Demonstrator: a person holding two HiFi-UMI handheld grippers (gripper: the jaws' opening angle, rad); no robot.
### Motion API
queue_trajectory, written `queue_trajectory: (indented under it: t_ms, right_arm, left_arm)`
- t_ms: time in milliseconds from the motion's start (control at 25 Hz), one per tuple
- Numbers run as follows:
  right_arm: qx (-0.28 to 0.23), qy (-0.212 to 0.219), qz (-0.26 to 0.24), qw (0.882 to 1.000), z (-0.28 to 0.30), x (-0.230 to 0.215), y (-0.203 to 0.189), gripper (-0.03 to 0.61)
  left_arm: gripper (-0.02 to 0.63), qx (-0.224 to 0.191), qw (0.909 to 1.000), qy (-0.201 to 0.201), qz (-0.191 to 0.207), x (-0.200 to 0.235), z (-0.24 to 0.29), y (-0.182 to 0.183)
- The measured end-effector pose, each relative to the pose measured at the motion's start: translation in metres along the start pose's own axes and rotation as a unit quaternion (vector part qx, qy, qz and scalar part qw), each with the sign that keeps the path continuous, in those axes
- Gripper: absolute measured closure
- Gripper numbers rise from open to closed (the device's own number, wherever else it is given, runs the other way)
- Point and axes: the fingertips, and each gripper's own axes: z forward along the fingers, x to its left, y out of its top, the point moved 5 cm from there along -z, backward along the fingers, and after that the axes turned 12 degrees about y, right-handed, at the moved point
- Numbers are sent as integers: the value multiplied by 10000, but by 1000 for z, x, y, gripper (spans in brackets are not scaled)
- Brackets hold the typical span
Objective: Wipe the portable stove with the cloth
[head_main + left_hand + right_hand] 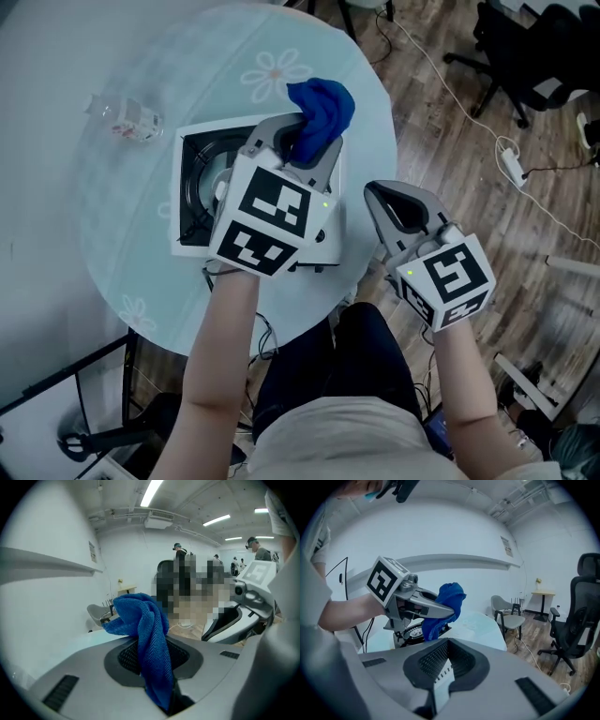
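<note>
A white portable stove [190,148] with a dark round burner [201,184] sits in the middle of the round pale-blue table [112,244]. My left gripper [305,141] hovers over the stove's right part, shut on a blue cloth [322,108] that bunches up beyond the jaw tips. In the left gripper view the cloth [150,639] hangs pinched between the jaws. My right gripper [401,202] is off the table's right edge, above the wooden floor, shut with nothing in it. The right gripper view shows the left gripper [417,603], the cloth [443,604] and a bit of the stove [410,632].
A small clear plastic item [127,117] lies on the table's far left. A power strip with cable [513,167] and black office chairs [525,56] stand on the floor to the right. Cables and a dark frame are under the table's near edge.
</note>
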Motion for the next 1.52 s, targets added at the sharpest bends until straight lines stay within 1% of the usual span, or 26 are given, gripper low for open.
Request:
queue_trajectory:
  t_ms: [160, 320, 400, 520, 680, 840, 960, 1040, 1280, 1520]
  right_arm:
    - [-205, 136, -273, 9993, -11, 19, 13, 557]
    - [-342, 292, -403, 9982, -19, 40, 26, 557]
    - [-301, 353, -570, 9973, -22, 52, 32, 557]
    - [-86, 413, -971, 9944, -24, 72, 39, 557]
    - [-6, 522, -1176, 9917, -28, 101, 48, 557]
    - [39, 771, -1129, 9906, -32, 128, 50, 557]
    - [79, 965, -1054, 9897, -32, 144, 51, 557]
    - [100, 1013, -1050, 9892, -30, 152, 52, 557]
    - [37, 1089, -1125, 9877, -21, 166, 60, 557]
    - [48, 1099, -1158, 9872, -8, 172, 60, 557]
  left_arm:
    - [506, -292, 9986, -98, -436, -6, -35, 2]
    - [506, -496, 9959, -143, -741, -3, -65, -5]
    - [506, -629, 9937, -175, -912, 0, -78, -8]
    - [506, -816, 9899, -339, -1109, -1, -102, -13]
    - [506, -871, 9872, -456, -1259, -3, -137, -29]
    - [506, -937, 9804, -599, -1626, -13, -160, -44]
    - [506, -904, 9779, -715, -1746, -20, -174, -56]
    - [506, -872, 9773, -754, -1779, -23, -184, -63]
    - [506, -756, 9782, -605, -1835, -18, -203, -88]
    - [506, -732, 9719, -588, -2156, -14, -211, -104]
